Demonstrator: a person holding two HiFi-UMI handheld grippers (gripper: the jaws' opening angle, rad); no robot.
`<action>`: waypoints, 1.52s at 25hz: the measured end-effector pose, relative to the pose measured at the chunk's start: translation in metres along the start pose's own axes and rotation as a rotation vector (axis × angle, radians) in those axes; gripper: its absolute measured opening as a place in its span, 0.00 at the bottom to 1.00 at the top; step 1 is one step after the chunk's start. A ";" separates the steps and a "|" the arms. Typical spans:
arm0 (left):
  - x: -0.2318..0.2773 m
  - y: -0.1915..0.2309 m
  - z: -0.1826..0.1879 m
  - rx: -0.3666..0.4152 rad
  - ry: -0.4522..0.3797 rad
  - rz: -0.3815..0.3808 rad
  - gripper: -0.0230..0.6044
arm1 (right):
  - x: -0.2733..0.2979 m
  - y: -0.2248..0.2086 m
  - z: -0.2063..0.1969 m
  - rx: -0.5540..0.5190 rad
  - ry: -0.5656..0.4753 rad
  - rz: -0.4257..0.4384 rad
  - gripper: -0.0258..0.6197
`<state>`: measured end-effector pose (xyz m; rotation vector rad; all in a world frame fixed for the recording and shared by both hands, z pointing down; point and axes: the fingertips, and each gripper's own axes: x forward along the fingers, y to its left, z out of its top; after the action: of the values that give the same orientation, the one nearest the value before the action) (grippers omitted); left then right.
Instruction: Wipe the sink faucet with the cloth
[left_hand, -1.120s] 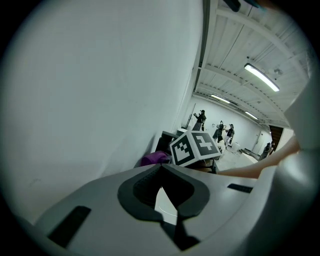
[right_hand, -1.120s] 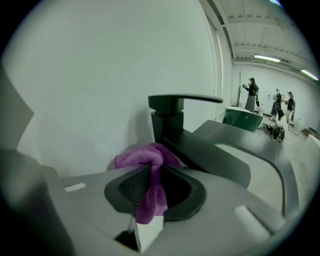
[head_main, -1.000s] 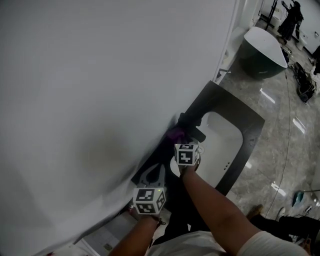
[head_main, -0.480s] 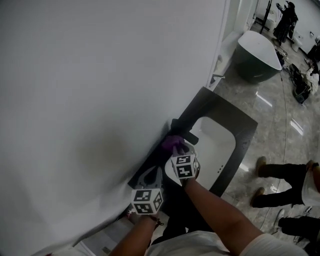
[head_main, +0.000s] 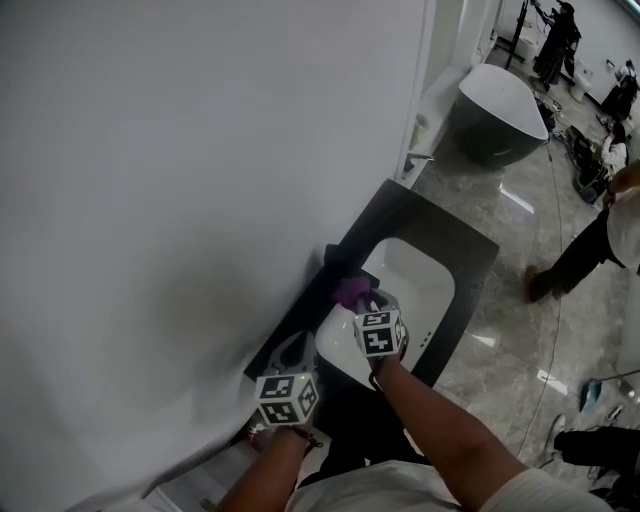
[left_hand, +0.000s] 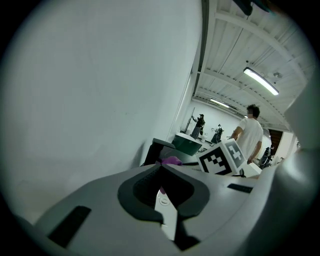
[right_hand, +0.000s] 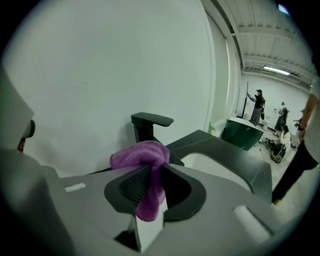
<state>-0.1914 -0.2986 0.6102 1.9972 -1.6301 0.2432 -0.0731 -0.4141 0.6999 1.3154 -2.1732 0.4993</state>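
A black faucet (head_main: 335, 262) stands on the dark counter (head_main: 470, 262) against the white wall, beside the white sink basin (head_main: 420, 285). My right gripper (head_main: 362, 302) is shut on a purple cloth (head_main: 351, 291) that sits just on the basin side of the faucet. In the right gripper view the cloth (right_hand: 142, 156) bulges out of the right gripper (right_hand: 152, 169), with the faucet (right_hand: 148, 125) close behind it; whether they touch is unclear. My left gripper (head_main: 298, 345) hangs lower left over the counter's near end, shut and empty (left_hand: 161, 168).
The white wall (head_main: 180, 180) runs close along the left. A dark green bathtub (head_main: 500, 105) stands farther back on the glossy stone floor (head_main: 530, 330). A person (head_main: 605, 225) walks at the right; others stand far back.
The right gripper and cloth have slid from the faucet's top towards the basin side. A person has walked in at the right. The left gripper has stayed put.
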 end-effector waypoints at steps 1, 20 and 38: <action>0.001 -0.003 0.000 0.001 0.001 -0.004 0.04 | -0.007 -0.003 -0.001 -0.002 0.000 -0.003 0.15; 0.006 -0.028 0.024 0.009 -0.041 -0.028 0.04 | -0.037 -0.007 0.060 -0.054 -0.112 0.037 0.15; 0.004 -0.044 0.033 0.031 -0.032 -0.028 0.04 | -0.040 -0.019 0.065 -0.125 -0.088 0.084 0.15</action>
<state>-0.1553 -0.3142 0.5715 2.0558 -1.6260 0.2284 -0.0581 -0.4320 0.6247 1.2040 -2.2998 0.3366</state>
